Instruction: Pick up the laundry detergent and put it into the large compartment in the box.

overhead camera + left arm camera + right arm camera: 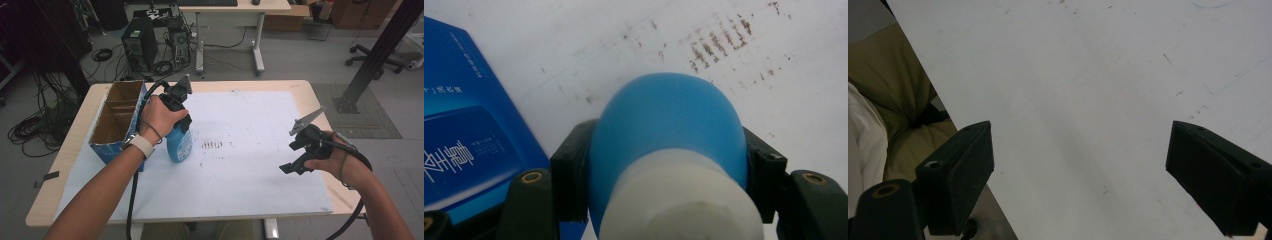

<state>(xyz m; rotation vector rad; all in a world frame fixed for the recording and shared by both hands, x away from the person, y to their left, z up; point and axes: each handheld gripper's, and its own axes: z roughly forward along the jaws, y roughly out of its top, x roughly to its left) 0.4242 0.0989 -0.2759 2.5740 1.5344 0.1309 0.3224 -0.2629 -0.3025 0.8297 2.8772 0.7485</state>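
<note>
Item 1: blue bottle with a white cap, standing on the white sheet toward the desk's left edge, just beside the box. We see the left claw clenched on it from above; in the left gripper view the 2 black jaws press either side of the blue bottle's shoulder, the white cap nearest the camera.

Item 2: cardboard box, blue outside and open on top, at the sheet's left edge near the desk's far-left corner (its blue printed wall fills the left of the left gripper view).

Item 3: brown smudge marks on the sheet, just right of the bottle.

Item 4: right claw, held over the desk's right edge, well apart from the bottle. We note its jaws released and spread wide over bare sheet.
</note>
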